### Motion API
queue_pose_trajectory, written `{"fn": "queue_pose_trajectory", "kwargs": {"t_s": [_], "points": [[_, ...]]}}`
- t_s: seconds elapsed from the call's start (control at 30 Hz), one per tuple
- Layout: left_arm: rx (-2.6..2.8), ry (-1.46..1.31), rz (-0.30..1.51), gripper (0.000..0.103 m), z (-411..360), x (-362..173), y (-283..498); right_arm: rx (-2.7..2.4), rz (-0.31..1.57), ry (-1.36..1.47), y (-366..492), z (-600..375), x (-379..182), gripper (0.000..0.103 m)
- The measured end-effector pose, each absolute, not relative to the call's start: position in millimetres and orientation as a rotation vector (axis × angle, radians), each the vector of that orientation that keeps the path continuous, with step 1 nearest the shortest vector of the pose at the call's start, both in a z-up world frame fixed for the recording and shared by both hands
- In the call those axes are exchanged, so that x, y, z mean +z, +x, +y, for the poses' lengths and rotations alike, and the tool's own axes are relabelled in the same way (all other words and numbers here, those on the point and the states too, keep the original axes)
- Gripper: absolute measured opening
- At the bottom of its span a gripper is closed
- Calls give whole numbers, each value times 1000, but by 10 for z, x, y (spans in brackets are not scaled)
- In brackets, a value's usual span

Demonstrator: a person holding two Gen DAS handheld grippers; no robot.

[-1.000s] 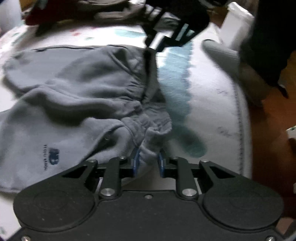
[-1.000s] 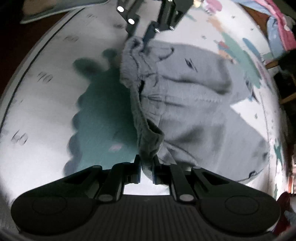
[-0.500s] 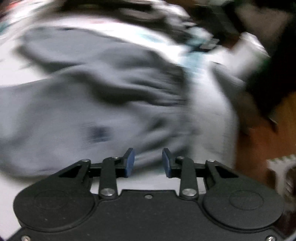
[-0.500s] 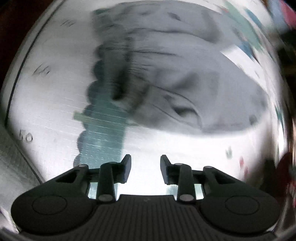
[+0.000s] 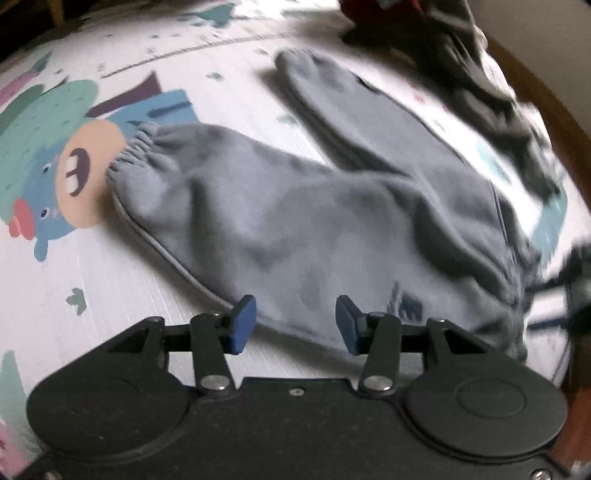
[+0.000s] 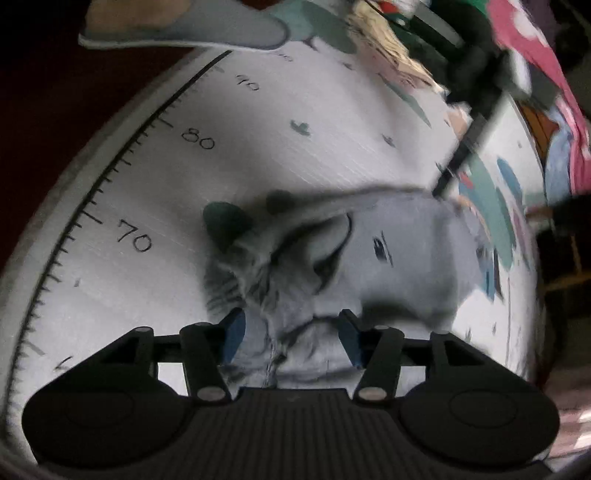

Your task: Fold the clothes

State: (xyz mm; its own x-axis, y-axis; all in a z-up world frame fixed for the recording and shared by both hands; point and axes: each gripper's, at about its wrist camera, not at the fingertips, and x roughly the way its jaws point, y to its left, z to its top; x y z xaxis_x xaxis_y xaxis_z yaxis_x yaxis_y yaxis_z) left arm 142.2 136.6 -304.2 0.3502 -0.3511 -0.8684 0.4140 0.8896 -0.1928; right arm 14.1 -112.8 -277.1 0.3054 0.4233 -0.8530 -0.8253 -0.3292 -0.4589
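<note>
Grey sweatpants [image 5: 314, 221] lie spread on a white play mat [image 5: 110, 280], legs reaching away with elastic cuffs at the far ends; a dark logo shows near the waist. My left gripper [image 5: 293, 328] is open and empty just above the pants' near edge. In the right wrist view the pants [image 6: 388, 266] lie bunched at the waistband. My right gripper [image 6: 291, 338] is open, its fingers either side of the gathered waistband without clamping it. The left gripper's arm [image 6: 461, 151] shows as a dark blur at the upper right.
The mat carries cartoon prints [image 5: 62, 162] and a ruler scale [image 6: 110, 206] along its edge. A pile of dark and red clothes [image 5: 461, 62] lies at the far right. Pink and blue garments [image 6: 546, 92] lie past the mat. A grey slipper [image 6: 177, 29] lies on the dark floor.
Both grippers have let go of the waistband and opened. The pants have dropped flat on the mat. The left gripper has swung toward the leg side; the right one stays at the waistband.
</note>
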Motion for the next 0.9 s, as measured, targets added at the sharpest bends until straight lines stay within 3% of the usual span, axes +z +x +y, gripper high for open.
{"fn": "queue_pose_trajectory", "kwargs": {"t_s": [0.33,0.43,0.47,0.5,0.53,0.6,0.7,0.73,0.83,0.9], "points": [[-500,4,1122,48,1380,-3172,1625,1339,475,-1427,211,-997,-2969,52],[-478,-15,1146,49,1396,-3287,1656,1363,585,-1356,294,-970,-2947,34],[-477,-20,1155,49,1392,-3320,1665,1373,633,-1337,321,-941,-2904,20],[-475,-26,1163,50,1389,-3352,1674,1382,681,-1317,348,-913,-2860,18],[-481,-19,1167,51,1375,-3356,1674,1391,729,-1297,376,-884,-2816,3],[-507,9,1169,54,1362,-3313,1683,1428,830,-1240,389,-855,-2738,3],[-455,3,1095,54,1508,-3163,1761,1394,776,-1226,329,-863,-2710,3],[-422,-16,1073,54,1586,-3126,1811,1367,719,-1217,316,-895,-2678,7],[-299,-72,1019,53,1849,-3063,2037,1299,562,-1256,289,-946,-2677,60],[-240,-128,1012,53,2002,-3073,2190,1315,567,-1325,272,-929,-2827,63]]}}
